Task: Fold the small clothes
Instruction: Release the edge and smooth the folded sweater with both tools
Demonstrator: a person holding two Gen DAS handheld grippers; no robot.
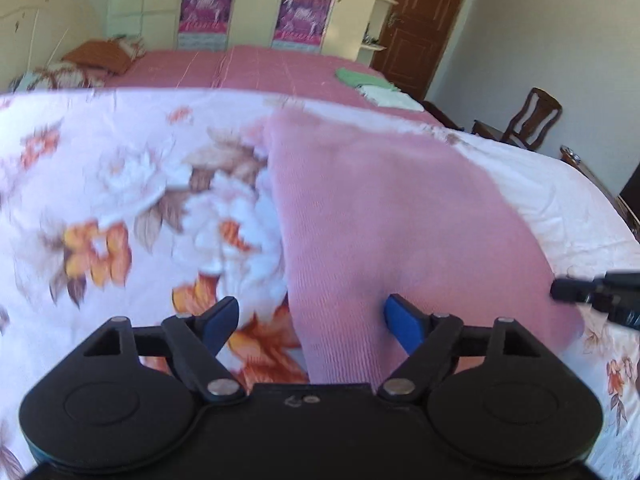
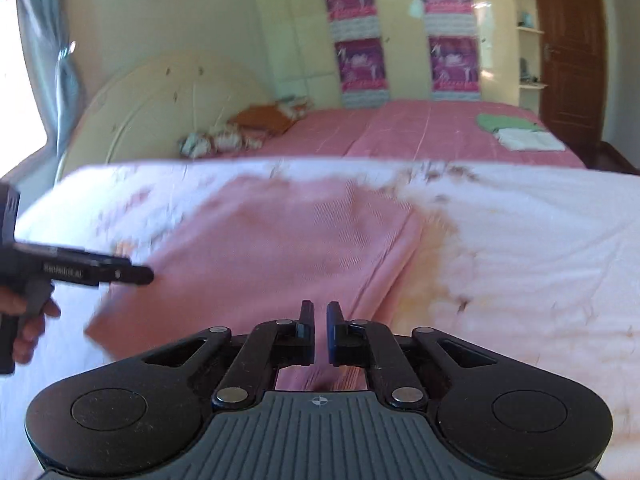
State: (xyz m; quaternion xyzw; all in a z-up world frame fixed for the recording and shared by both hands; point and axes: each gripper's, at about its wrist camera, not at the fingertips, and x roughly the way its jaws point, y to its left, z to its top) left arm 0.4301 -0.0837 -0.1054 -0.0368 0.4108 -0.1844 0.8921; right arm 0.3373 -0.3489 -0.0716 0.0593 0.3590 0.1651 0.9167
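A pink ribbed cloth (image 1: 400, 208) lies flat on a white floral sheet (image 1: 120, 180), its left edge running away from me. My left gripper (image 1: 312, 316) hovers over the cloth's near end with its blue pads wide open; the right pad is above the cloth, the left pad above the sheet. In the right wrist view the same pink cloth (image 2: 280, 240) spreads ahead, and my right gripper (image 2: 321, 310) is shut just above its near edge, with nothing clearly pinched. The left gripper (image 2: 140, 276) reaches in from the left, held by a hand (image 2: 28, 320). The right gripper's tip (image 1: 560, 290) shows at the far right.
Beyond the floral sheet (image 2: 520, 240) is a pink bedspread (image 2: 420, 128) bearing a folded green garment (image 2: 508, 122) and a folded white one (image 2: 528, 140). Pillows (image 1: 96, 56) lie at the headboard. A wooden chair (image 1: 528, 120) and a brown door (image 1: 424, 20) stand to the right.
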